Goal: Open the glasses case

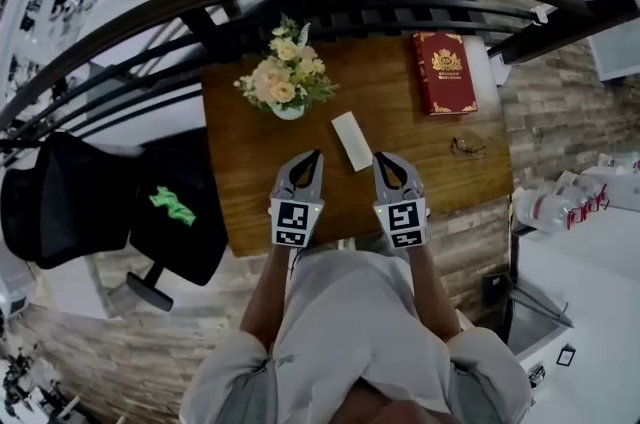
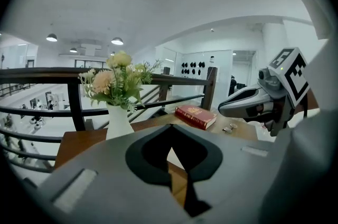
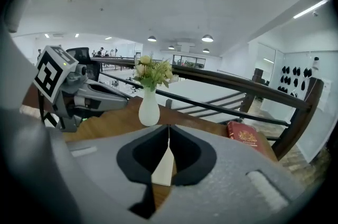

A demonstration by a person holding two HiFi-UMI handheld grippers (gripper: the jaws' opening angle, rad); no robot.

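The person's pale shirt [image 1: 350, 312] fills the bottom of the head view, with both arms reaching over the wooden tabletop [image 1: 250, 172]. The left gripper [image 1: 315, 154] and right gripper [image 1: 381, 157] each have jaws closed tip to tip, holding nothing. The white glasses case [image 1: 351, 140] lies flat on the tabletop between their tips. A vase of flowers [image 1: 285, 82], a red book [image 1: 444, 72] and a pair of glasses [image 1: 467, 148] sit farther off

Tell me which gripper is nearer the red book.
Right. The right gripper is below and left of the book. The left gripper is farther left, on the other side of the case.
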